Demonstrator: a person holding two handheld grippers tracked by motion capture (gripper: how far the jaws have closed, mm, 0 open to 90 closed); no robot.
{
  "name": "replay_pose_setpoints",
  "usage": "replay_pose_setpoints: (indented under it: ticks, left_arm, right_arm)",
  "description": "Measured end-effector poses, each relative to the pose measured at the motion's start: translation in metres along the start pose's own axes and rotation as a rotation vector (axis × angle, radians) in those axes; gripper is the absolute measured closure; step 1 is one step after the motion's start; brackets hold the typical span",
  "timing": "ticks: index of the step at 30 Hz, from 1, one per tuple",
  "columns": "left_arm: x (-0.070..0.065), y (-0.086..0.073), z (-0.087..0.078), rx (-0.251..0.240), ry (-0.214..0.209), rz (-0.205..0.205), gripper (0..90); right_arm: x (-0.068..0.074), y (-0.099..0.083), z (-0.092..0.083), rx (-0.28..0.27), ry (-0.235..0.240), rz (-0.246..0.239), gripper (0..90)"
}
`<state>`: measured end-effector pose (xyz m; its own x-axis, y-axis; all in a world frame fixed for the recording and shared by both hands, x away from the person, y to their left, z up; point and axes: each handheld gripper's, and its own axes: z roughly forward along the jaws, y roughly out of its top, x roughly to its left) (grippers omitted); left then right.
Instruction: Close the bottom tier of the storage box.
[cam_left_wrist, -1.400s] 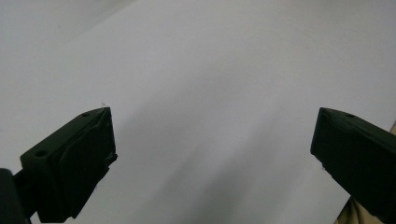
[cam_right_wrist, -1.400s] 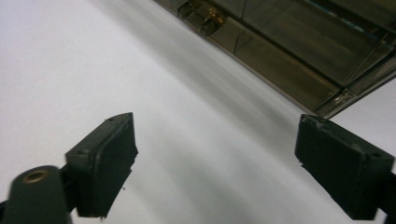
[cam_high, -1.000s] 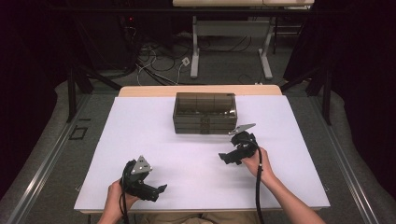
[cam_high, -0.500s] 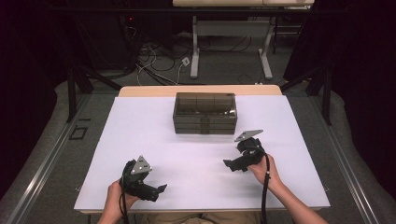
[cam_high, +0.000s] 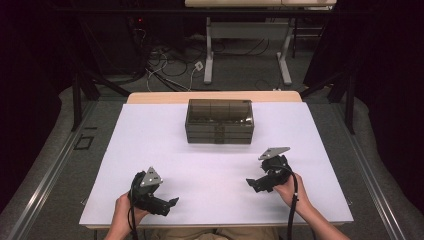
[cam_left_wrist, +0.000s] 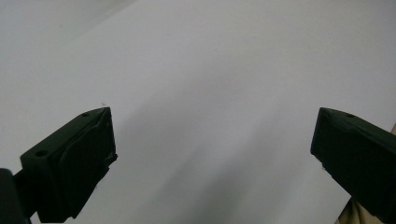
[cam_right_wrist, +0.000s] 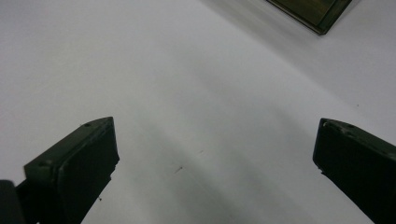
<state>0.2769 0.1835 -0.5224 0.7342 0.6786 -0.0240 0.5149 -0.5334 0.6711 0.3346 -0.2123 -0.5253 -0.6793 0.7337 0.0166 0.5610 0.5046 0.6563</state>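
A dark, see-through box (cam_high: 220, 121) with stacked drawers stands on the white table (cam_high: 215, 165) at the middle rear; one corner of the box (cam_right_wrist: 312, 13) shows at the top of the right gripper view. My left gripper (cam_high: 171, 205) rests low at the front left, open, jaws pointing right, with bare white table between them (cam_left_wrist: 212, 140). My right gripper (cam_high: 251, 184) sits at the front right, open, jaws pointing left over bare table (cam_right_wrist: 215, 149), well short of the box.
The table's front edge (cam_high: 215, 226) runs just below both hands. Grey floor and a rail (cam_high: 55, 165) lie to the left. Behind the table are cables (cam_high: 165, 65) and a white desk frame (cam_high: 245, 45).
My right gripper has drawn back from near the box toward the front right of the table and lowered. The left gripper has stayed put.
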Motion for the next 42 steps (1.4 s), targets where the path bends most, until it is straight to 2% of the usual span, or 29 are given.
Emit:
replay_pose_setpoints:
  ticks: [2,3,4,5,7,8,10,15,17,19,20,21,22,24,25,27,29,30,32,42]
  left_arm:
    - [0.0,0.0,0.0,-0.002,0.0,-0.003,0.0]
    - [0.0,0.0,0.0,-0.001,0.0,0.0,0.0]
    - [0.001,0.0,0.0,0.001,0.001,0.017,0.0]
    - [0.001,0.0,0.0,0.002,0.001,0.017,0.0]
    - [0.001,0.0,0.0,0.002,0.002,0.017,0.0]
    - [0.001,0.0,0.0,0.002,0.001,0.016,0.0]
    - [0.0,0.0,0.0,-0.001,-0.001,-0.001,0.0]
    - [0.0,0.0,0.0,-0.001,-0.001,-0.001,0.0]
    - [0.0,0.0,0.0,-0.001,0.0,-0.001,0.0]
    - [0.0,0.0,0.0,-0.001,0.002,-0.001,0.0]
    - [0.0,0.0,0.0,-0.003,0.004,-0.007,0.0]
    - [0.002,0.0,0.0,0.004,0.005,0.02,0.0]
    - [0.002,0.0,-0.001,0.004,0.006,0.021,0.0]
    - [0.002,0.0,0.0,0.002,0.005,0.017,0.0]
    - [0.0,0.0,0.0,-0.002,0.002,-0.006,0.0]
    - [0.0,0.0,0.0,-0.003,-0.001,-0.002,0.0]
    - [0.0,0.0,0.001,-0.003,0.0,-0.001,0.0]
    - [0.0,0.0,0.001,-0.004,0.0,-0.008,0.0]
    - [0.002,0.0,0.0,0.004,0.005,0.015,0.0]
    - [0.003,0.0,0.001,0.004,0.0,0.018,0.0]
  right_arm:
    - [0.0,-0.003,-0.002,-0.003,-0.001,-0.004,0.0]
    - [0.001,-0.004,-0.003,0.0,-0.006,0.009,0.0]
    - [0.001,-0.005,-0.005,-0.002,-0.003,0.001,0.0]
    - [0.001,-0.007,-0.005,-0.012,-0.001,-0.001,0.0]
    - [0.002,-0.009,-0.009,0.012,-0.005,-0.003,0.0]
    - [0.002,-0.011,-0.009,-0.001,-0.009,-0.001,0.0]
    - [0.003,-0.013,-0.011,0.002,-0.015,-0.002,0.0]
    - [0.004,-0.021,-0.016,0.018,-0.012,-0.01,0.0]
    - [0.005,-0.025,-0.017,0.006,-0.015,-0.003,0.0]
    - [0.004,-0.027,-0.02,0.028,-0.021,-0.014,0.0]
    - [0.005,-0.029,-0.021,0.016,-0.027,-0.011,0.0]
    - [0.004,-0.031,-0.022,0.021,-0.026,-0.012,0.0]
    - [0.004,-0.033,-0.024,0.031,-0.02,-0.008,0.0]
    - [0.004,-0.037,-0.026,0.026,-0.033,-0.015,0.0]
    - [0.004,-0.039,-0.027,0.037,-0.032,-0.015,0.0]
    - [0.005,-0.043,-0.028,0.031,-0.041,-0.002,0.0]
    - [0.005,-0.047,-0.03,0.031,-0.048,-0.021,0.0]
    - [0.004,-0.047,-0.031,0.036,-0.042,-0.015,0.0]
    - [0.004,-0.05,-0.034,0.033,-0.048,-0.011,0.0]
    - [0.004,-0.061,-0.04,0.019,-0.048,0.012,0.0]
